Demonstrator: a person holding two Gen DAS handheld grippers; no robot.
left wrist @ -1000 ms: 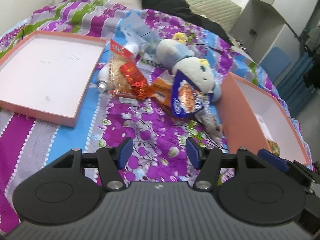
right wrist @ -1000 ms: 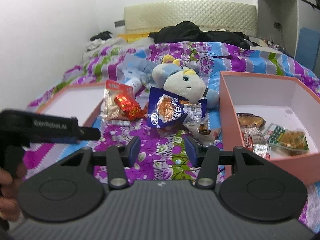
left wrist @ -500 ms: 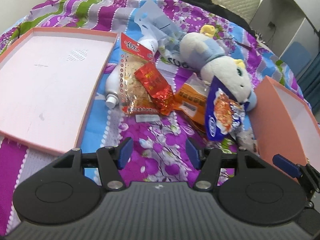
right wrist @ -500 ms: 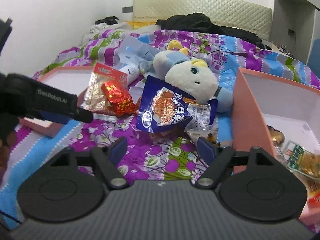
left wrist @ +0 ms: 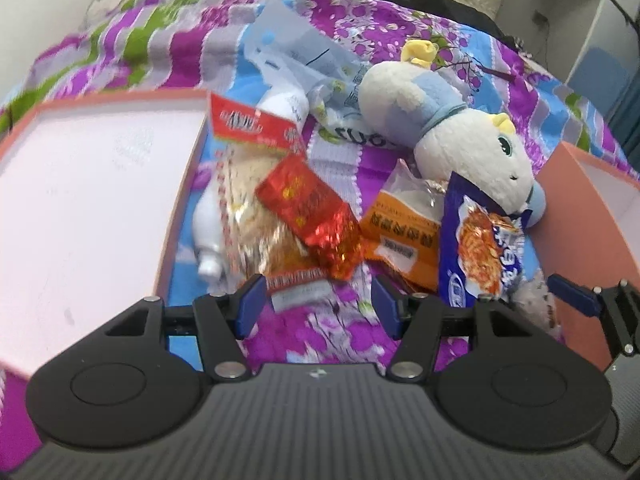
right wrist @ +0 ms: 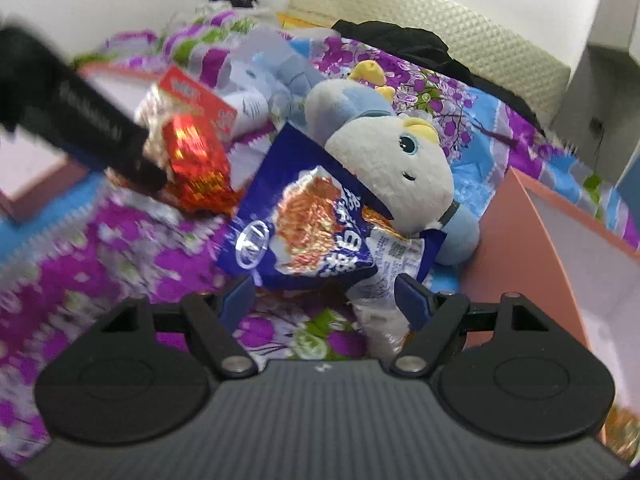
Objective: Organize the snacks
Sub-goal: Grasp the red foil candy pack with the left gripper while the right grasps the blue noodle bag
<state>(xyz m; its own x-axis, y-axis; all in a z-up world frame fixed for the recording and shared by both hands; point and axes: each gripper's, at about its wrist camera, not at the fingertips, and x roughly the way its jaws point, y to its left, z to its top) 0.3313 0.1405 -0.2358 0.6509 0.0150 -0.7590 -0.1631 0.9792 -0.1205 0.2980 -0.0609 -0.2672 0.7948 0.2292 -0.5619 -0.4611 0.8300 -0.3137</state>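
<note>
Both your grippers have come down close to the snack pile on the bed. Your right gripper has widened, empty, before the blue foil noodle packet; your left gripper stands open, empty, before the crinkled red foil packet.

Bed with floral purple/blue/green striped cover. On it: shallow pink box lid at left, deeper pink box at right, snack pile between them: clear crumb packet with red header, red foil packet on top of it, orange packet, blue noodle packet leaning on a plush toy. White bottle beside the lid. Black clothing by the headboard.
</note>
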